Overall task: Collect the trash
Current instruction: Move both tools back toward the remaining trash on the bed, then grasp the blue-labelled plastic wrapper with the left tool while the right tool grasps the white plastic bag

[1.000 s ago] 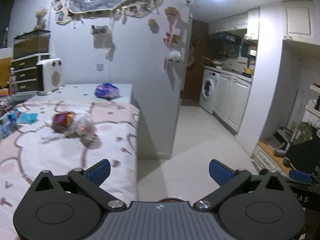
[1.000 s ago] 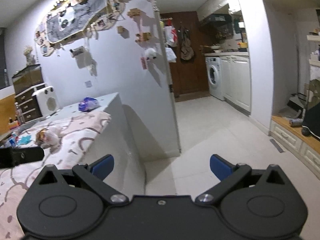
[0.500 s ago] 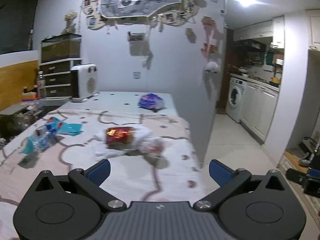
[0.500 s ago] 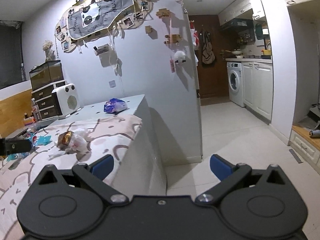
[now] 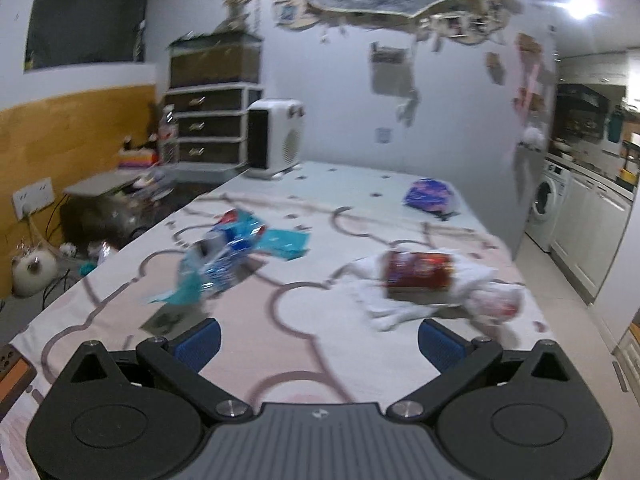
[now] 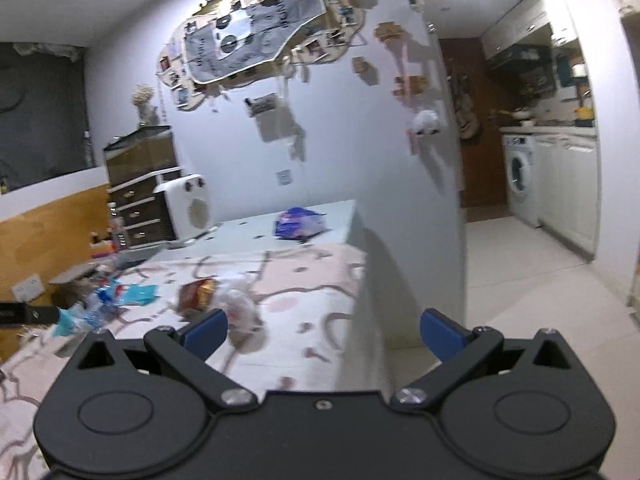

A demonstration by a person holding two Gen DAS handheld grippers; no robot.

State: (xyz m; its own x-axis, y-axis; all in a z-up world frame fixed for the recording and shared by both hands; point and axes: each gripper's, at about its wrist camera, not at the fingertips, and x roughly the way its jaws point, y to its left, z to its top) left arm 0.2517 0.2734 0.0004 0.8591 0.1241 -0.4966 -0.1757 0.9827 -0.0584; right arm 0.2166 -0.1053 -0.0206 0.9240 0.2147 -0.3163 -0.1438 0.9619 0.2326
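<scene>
Trash is lying scattered on a bench point(image 5: 312, 320) covered with a pink patterned cloth, and both views are blurring slightly. At the left, a crumpled blue-and-white wrapper point(image 5: 224, 248) is resting beside a flat teal packet point(image 5: 286, 242) — the two are touching or overlapping. Toward the middle-right, a red snack bag point(image 5: 418, 270) is sitting on white crumpled paper point(image 5: 400, 300), with a clear plastic bag point(image 5: 498, 304) just beside it near the bench's right edge. Farther back, a purple bag point(image 5: 428, 196) is lying well apart from the rest, and a white heater point(image 5: 274, 144) is standing at the far end. The left claw point(image 5: 318, 346) is hovering over the near part of the cloth, spread wide and holding nothing. The right claw point(image 6: 324, 332) is likewise gaping empty — it is hanging at the bench's right corner, partly over the tiled floor point(image 6: 520, 280).
</scene>
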